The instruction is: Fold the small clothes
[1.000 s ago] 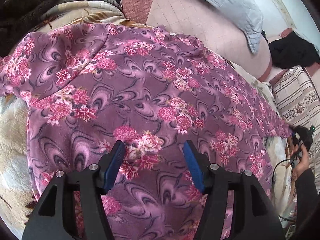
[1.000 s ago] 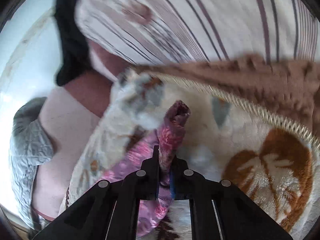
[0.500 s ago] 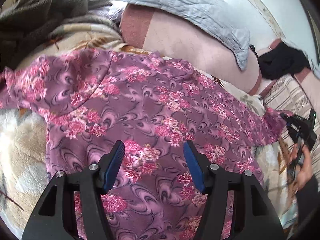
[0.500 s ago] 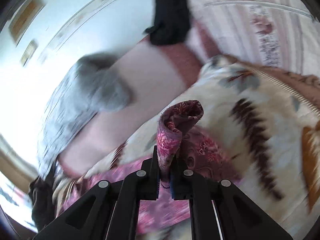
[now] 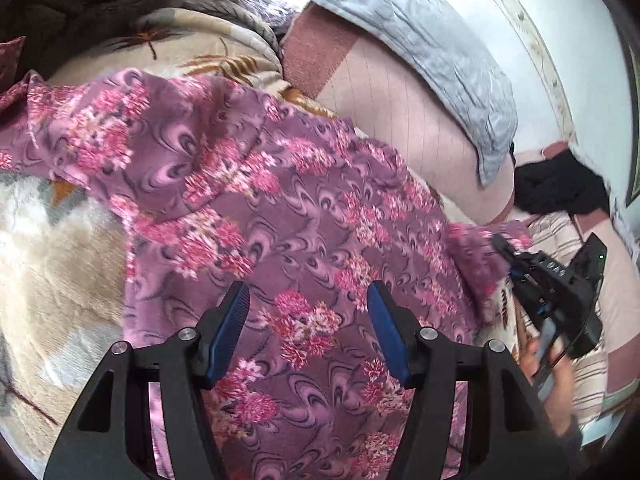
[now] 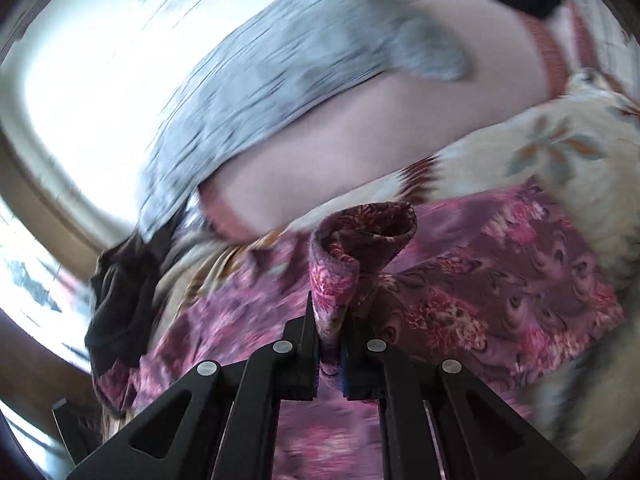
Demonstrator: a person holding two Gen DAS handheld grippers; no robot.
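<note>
So the left gripper (image 5: 307, 312) hangs over the purple floral garment (image 5: 304, 216) with jaws apart, nothing in them. The right gripper (image 6: 329, 320) is pinched tight on its rolled corner. The garment's spread over a cream leaf-print blanket (image 5: 52, 280), grey pillow (image 5: 420, 48) behind.

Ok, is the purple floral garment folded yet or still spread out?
Mostly spread: the floral garment lies open across the blanket. Only one end is lifted, pinched in the right gripper; no fold has been laid down.

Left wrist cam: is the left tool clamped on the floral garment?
No, the left tool stands open above the floral garment, nothing pinched between its blue pads.
</note>
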